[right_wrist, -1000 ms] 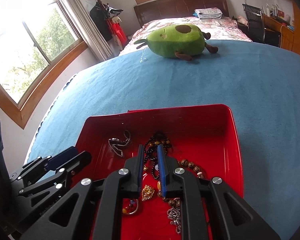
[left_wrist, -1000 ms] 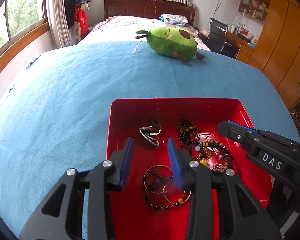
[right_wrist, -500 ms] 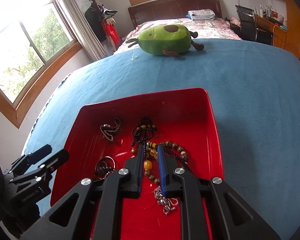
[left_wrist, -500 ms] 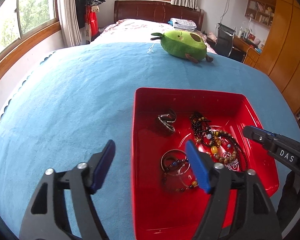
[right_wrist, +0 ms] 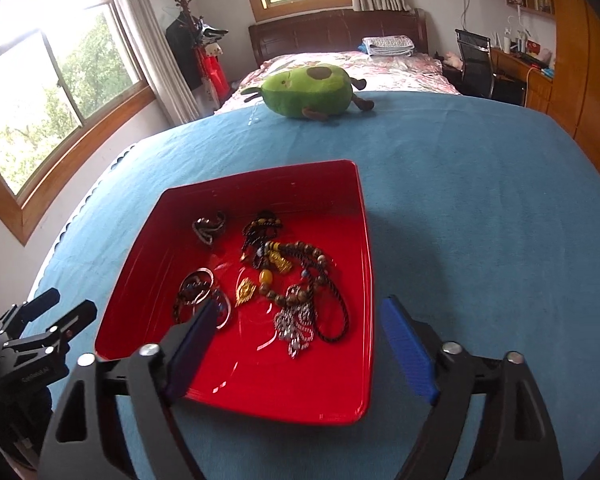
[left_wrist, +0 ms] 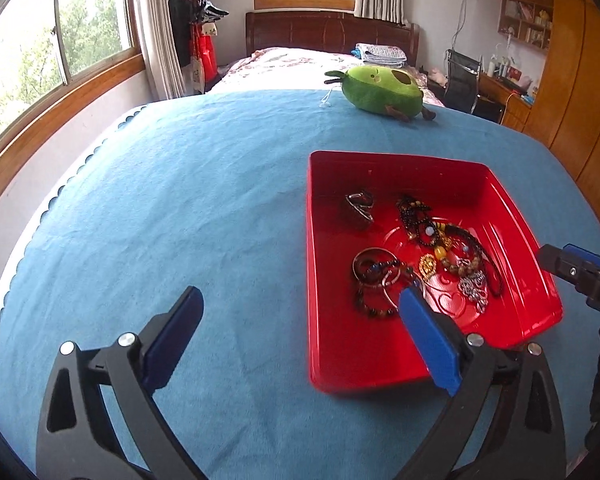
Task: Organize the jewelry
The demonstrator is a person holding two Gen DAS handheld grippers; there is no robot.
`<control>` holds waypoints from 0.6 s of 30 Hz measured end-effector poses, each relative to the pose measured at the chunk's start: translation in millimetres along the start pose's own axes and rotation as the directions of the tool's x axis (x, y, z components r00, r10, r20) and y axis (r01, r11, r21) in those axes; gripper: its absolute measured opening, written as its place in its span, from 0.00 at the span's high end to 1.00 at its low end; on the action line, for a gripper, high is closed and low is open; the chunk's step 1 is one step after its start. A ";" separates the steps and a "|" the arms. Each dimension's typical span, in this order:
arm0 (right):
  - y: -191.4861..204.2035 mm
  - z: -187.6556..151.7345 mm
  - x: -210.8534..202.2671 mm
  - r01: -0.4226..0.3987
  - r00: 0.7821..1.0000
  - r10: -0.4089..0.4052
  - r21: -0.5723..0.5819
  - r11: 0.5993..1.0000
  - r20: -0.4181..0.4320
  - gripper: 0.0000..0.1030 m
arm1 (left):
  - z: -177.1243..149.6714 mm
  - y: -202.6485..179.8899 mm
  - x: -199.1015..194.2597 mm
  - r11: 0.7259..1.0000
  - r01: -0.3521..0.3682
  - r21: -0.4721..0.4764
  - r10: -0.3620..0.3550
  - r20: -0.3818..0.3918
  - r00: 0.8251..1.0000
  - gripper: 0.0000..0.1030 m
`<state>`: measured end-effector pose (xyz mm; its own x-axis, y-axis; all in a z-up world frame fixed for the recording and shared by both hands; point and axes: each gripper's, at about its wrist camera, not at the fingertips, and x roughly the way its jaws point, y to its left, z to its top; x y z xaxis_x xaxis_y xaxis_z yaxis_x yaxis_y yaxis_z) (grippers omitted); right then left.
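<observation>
Glossy red plastic tray (right_wrist: 364, 240), square with rounded corners, resting on nubbly blue cloth (left_wrist: 180, 208). Inside, tangled jewelry: dark corded bead necklace (right_wrist: 320, 276) with amber and wooden beads, flat gold pendant (right_wrist: 245, 291), silvery chain cluster (right_wrist: 296, 324), thin metal bangles (right_wrist: 198, 286) looped with small dark beads near the left wall, twisted silver-and-black piece (right_wrist: 209, 227) farther back. Left gripper (left_wrist: 298, 320) spread wide, empty, straddling the tray's near left wall. Right gripper (right_wrist: 298, 330) likewise spread wide and empty over the tray's near edge, ribbed blue pads (right_wrist: 408, 350) showing. Plush green avocado toy (right_wrist: 312, 90) lying far across the cloth.
</observation>
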<state>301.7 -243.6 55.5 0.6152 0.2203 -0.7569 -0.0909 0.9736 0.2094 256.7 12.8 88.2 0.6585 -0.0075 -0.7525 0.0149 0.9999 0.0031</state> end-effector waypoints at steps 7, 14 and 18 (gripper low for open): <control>9.9 -23.2 -24.6 -0.015 1.000 0.015 -0.054 0.998 -0.005 0.04 | -22.0 -9.4 -29.1 0.999 0.046 0.015 -0.047 0.013 0.999 0.04; 13.9 -39.6 -33.3 -0.084 0.996 0.082 -0.037 0.996 -0.047 0.04 | -34.4 -17.8 -42.4 0.995 0.096 0.014 -0.097 0.030 0.995 0.04; 22.4 -45.4 -34.0 -0.065 0.997 0.062 -0.054 0.996 -0.052 0.04 | -42.1 -20.8 -40.2 0.993 0.117 0.023 -0.117 0.021 0.993 0.04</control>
<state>243.2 -226.6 57.8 0.5668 0.2833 -0.7736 -0.1733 0.9590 0.2242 198.2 -7.1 90.7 0.6681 -0.1248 -0.7335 0.1086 0.9916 -0.0698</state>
